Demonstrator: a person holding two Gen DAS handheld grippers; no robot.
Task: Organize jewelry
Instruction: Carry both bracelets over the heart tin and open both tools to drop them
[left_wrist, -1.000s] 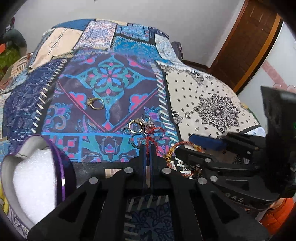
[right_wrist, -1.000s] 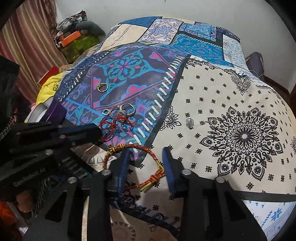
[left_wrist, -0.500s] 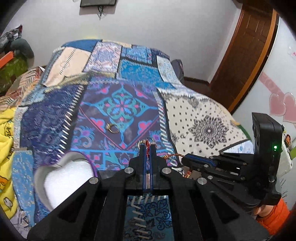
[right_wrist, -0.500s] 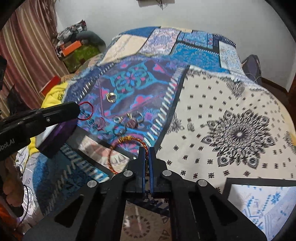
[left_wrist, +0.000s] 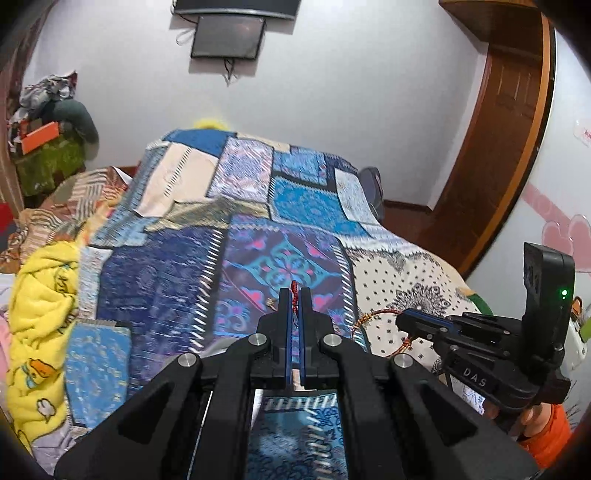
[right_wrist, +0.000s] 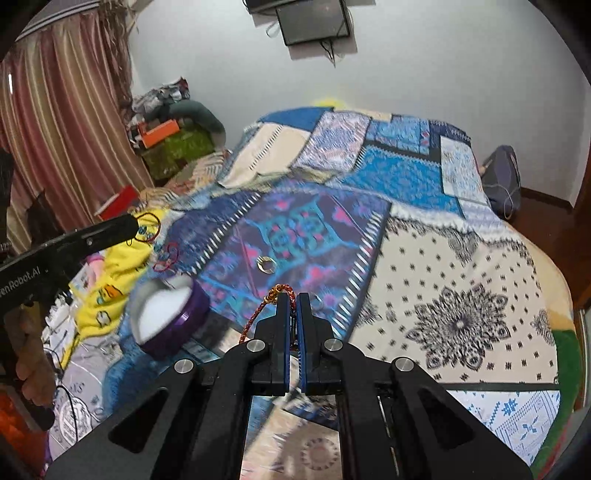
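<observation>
left gripper (left_wrist: 294, 295) clamped on red thread (left_wrist: 294, 292); right gripper (right_wrist: 293, 300) clamped on braided bangle (right_wrist: 271, 300); ring (right_wrist: 267, 264) mid-bedspread (right_wrist: 461, 280); box (right_wrist: 170, 318) near left edge.

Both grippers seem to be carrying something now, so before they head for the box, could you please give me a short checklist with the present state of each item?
1. Left gripper pinches the red thread bracelet: ok, it dangles from the tips.
2. Right gripper pinches the orange braided bracelet: ok, the loop hangs beside its closed jaws.
3. Both bracelets lifted clear of the bedspread: ok.
4. The two bracelets free of each other: ok, apart in both views.
5. Purple heart-shaped box open, white lining showing: ok.
6. Gold ring collected: not ok, it lies on the bedspread.
</observation>
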